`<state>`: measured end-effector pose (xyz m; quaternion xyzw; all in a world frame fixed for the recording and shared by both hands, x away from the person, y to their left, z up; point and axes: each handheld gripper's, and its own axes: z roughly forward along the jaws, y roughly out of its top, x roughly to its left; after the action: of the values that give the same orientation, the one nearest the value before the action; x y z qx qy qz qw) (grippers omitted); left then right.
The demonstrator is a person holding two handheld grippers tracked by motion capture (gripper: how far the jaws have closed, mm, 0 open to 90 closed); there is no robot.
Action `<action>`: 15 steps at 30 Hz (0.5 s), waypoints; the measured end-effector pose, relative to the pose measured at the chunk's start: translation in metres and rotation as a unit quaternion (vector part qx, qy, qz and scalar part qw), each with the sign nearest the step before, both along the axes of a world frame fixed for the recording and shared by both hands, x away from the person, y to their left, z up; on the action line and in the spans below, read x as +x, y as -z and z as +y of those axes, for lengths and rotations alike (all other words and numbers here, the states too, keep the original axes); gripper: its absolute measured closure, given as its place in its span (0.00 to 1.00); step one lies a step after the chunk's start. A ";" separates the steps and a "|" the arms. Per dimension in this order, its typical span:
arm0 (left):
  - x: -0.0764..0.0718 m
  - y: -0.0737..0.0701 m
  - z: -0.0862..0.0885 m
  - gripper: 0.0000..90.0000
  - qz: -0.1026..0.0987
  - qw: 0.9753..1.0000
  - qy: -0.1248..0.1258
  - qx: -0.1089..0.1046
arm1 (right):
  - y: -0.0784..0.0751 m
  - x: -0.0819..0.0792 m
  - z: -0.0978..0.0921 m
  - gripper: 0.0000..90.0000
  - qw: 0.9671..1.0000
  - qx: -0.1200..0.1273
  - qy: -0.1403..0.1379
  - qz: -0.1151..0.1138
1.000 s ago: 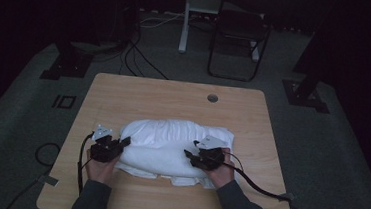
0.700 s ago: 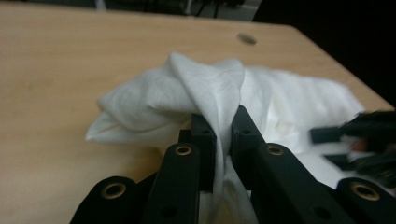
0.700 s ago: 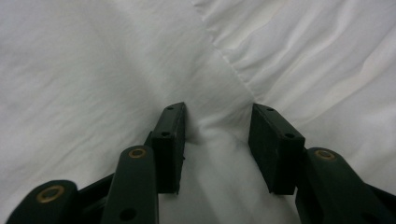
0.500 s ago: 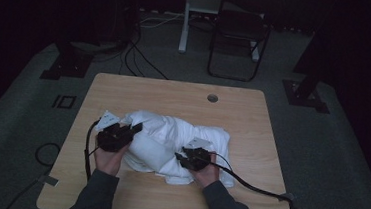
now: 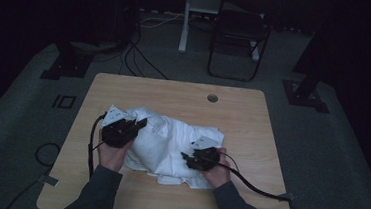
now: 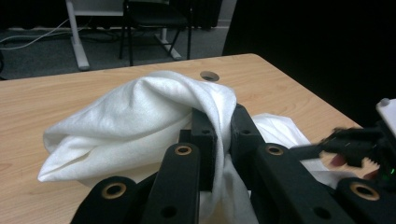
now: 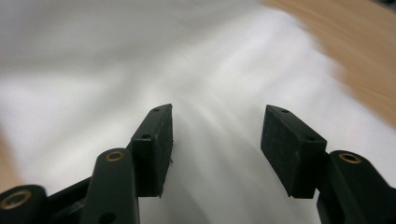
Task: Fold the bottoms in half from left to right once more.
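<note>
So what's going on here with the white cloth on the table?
A person at a wooden table is working a crumpled white cloth with two handheld tongs. The left tongs are clamped on a fold of the cloth and hold it bunched up off the table. The right tongs are open just above the cloth, gripping nothing. The cloth is not folded neatly.

White cloth (image 6: 140, 112) soft, matt, finely woven; table (image 5: 252, 120) smooth light wood; jaws matt black plastic.
</note>
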<state>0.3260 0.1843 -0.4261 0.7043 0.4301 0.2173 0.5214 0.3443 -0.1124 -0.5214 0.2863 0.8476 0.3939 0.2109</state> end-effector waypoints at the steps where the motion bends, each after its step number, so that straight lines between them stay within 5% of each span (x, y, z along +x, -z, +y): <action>1: 0.000 0.000 0.000 0.93 0.000 1.000 0.000 -0.001 | 0.001 0.000 -0.008 0.46 1.000 -0.010 0.015 0.002; 3: 0.000 -0.001 -0.001 0.93 -0.001 1.000 0.001 -0.001 | 0.005 0.003 -0.015 0.45 1.000 -0.013 0.024 0.013; 5: -0.002 -0.005 -0.008 0.93 -0.006 1.000 0.008 0.002 | 0.024 0.011 -0.017 0.45 0.998 -0.020 0.028 0.054; 15: 0.000 -0.013 -0.028 0.93 -0.018 0.999 0.019 0.028 | 0.033 0.024 0.034 0.50 0.998 0.014 -0.006 0.067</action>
<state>0.3258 0.1567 -0.4128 0.7222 0.4012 0.2320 0.5134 0.3680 -0.0786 -0.5545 0.3102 0.8557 0.3871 0.1474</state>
